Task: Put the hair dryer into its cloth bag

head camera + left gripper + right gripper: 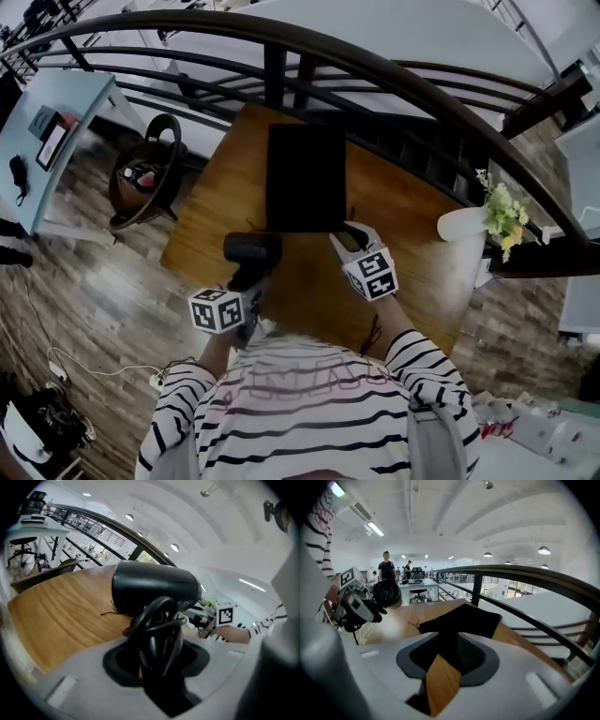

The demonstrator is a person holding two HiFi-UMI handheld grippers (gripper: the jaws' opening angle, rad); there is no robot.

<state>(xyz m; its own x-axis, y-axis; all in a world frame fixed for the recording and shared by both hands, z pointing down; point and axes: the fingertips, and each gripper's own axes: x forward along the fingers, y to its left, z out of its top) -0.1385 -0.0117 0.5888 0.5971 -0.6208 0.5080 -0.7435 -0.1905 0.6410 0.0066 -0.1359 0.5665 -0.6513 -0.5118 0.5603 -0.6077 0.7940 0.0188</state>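
The left gripper (pixel 246 284) is by the near edge of the table (pixel 412 272), towards its left corner. Its jaws are clamped on the handle of the dryer (pixel 251 250), with the black cord looped round that handle between them. The dryer's barrel lies crosswise past the jaws, just beside the near left corner of the bag (pixel 305 176). Whether the dryer touches the wood cannot be told.

The right gripper (pixel 352 236) is also at the near side, pointing at the bag's near right corner. Its jaws are spread. In the right gripper view the bag's near edge lies between them with bare wood beside it, and nothing is pinched.

The bag is black and lies flat in the middle of the table, running from the two grippers to the far edge. Near the right edge stands a white vase (pixel 461 225) with pale flowers (pixel 502 211). A dark railing (pixel 375 66) curves past the far edge.
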